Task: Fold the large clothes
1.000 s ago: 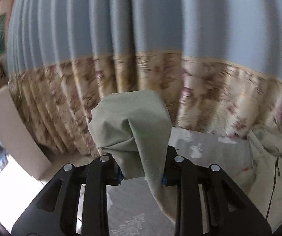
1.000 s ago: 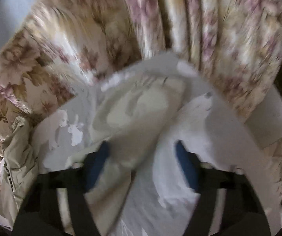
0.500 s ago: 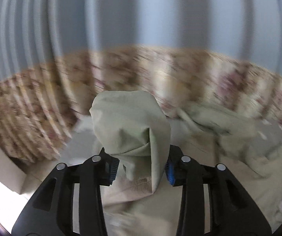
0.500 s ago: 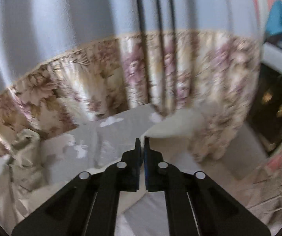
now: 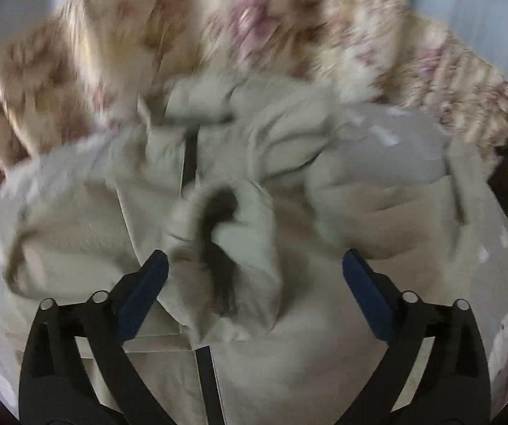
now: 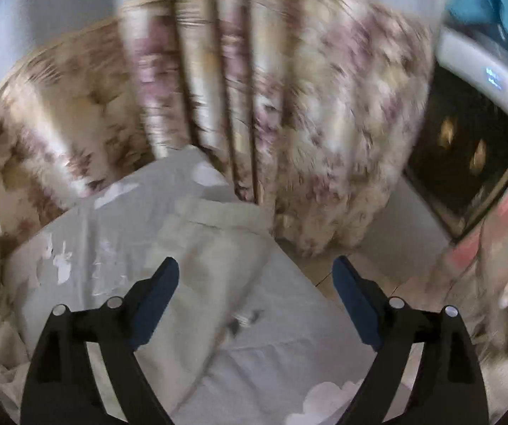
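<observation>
A large pale green garment (image 5: 76, 219) lies crumpled on the grey printed bed sheet (image 5: 395, 141). My left gripper (image 5: 254, 256) hovers over it, its jaws opening wide. A rolled cuff of the garment (image 5: 250, 219) lies loose between them, close to the left finger (image 5: 144, 283), and neither pad presses on it. In the right wrist view another part of the garment (image 6: 211, 255) lies flat near the bed's corner. My right gripper (image 6: 255, 262) is above it, its jaws opening with nothing gripped. Both views are motion-blurred.
A floral curtain (image 6: 324, 124) hangs right behind the bed and fills the back of the left wrist view (image 5: 147, 35). Bare floor (image 6: 388, 219) shows beyond the bed's corner. A dark-fronted appliance (image 6: 466, 148) stands at the right.
My left gripper swung down over the bed and let go of the green fold it held up. My right gripper, fully shut half a second ago, now stands wide.
</observation>
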`<state>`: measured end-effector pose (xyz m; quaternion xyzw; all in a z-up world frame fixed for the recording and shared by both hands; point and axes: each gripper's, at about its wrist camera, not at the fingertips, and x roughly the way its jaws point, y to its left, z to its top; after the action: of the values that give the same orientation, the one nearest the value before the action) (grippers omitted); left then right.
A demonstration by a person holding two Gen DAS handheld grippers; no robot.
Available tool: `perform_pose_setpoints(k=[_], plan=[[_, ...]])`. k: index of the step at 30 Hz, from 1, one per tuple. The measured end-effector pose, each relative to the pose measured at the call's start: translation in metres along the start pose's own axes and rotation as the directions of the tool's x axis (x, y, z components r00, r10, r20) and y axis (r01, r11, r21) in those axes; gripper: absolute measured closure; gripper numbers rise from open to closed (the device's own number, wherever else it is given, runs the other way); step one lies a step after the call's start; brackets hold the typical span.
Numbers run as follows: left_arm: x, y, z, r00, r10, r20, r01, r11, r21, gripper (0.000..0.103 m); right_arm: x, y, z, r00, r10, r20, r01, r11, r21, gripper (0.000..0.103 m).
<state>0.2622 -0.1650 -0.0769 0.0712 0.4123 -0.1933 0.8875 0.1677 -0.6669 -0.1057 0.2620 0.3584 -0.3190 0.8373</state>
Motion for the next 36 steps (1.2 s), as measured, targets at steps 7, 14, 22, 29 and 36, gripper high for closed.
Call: perform_pose_setpoints(k=[7, 14, 22, 29, 36], plan=[[-0.068, 0.063, -0.003, 0.981, 0.17, 0.094, -0.166, 0.985, -0.043, 0.003, 0.052, 0.004, -0.024, 0.983, 0.153, -0.099, -0.148, 0.987, 0.056, 0.015], [-0.044, 0.118, -0.03, 0.992, 0.114, -0.047, -0.119, 0.985, -0.124, 0.003, 0.067, 0.032, -0.018, 0.979, 0.187, -0.087, -0.187, 0.982, 0.003, 0.053], [0.021, 0.001, -0.01, 0.994, 0.088, -0.067, -0.082, 0.993, 0.082, 0.003, 0.028, 0.012, -0.014, 0.977, 0.209, 0.05, -0.208, 0.978, -0.026, 0.097], [0.065, -0.004, 0.01, 0.98, -0.044, -0.196, 0.04, 0.999, -0.023, 0.074, -0.029, -0.02, 0.003, 0.943, 0.24, 0.232, -0.242, 0.97, -0.02, 0.098], [0.055, -0.029, 0.015, 0.907, -0.341, -0.245, 0.313, 0.938, -0.147, 0.079, -0.056, -0.027, 0.0, 0.948, 0.128, 0.292, -0.123, 0.992, -0.035, 0.098]])
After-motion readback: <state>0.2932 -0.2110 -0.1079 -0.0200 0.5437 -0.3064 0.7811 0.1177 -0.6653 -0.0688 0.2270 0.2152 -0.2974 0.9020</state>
